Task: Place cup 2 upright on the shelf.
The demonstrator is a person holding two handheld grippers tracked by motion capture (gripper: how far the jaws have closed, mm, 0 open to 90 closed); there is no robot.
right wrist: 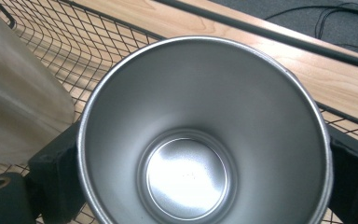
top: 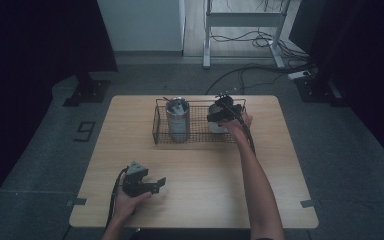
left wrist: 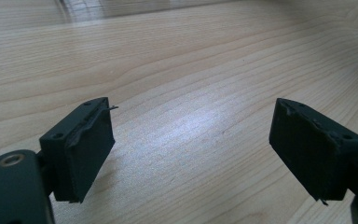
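A black wire basket point(top: 156, 125) stands at the back middle of the wooden table point(top: 260, 200). One steel cup point(top: 177, 119) is upright in its left half. At the basket's right end my right gripper point(top: 219, 116) is shut on a second steel cup point(top: 217, 125). The right gripper view looks straight down into this empty cup point(right wrist: 186, 177), with a black jaw pressed against each side and the basket mesh point(right wrist: 74, 51) beneath. My left gripper point(top: 159, 184) rests near the front left of the table, open. Nothing but bare wood lies between its pads point(left wrist: 88, 149).
A blurred pale metal surface point(right wrist: 14, 93) stands close on the left of the held cup. Behind the table are a white desk frame point(top: 207, 45), floor cables point(top: 250, 75) and dark curtains on both sides. The table's front half is bare wood.
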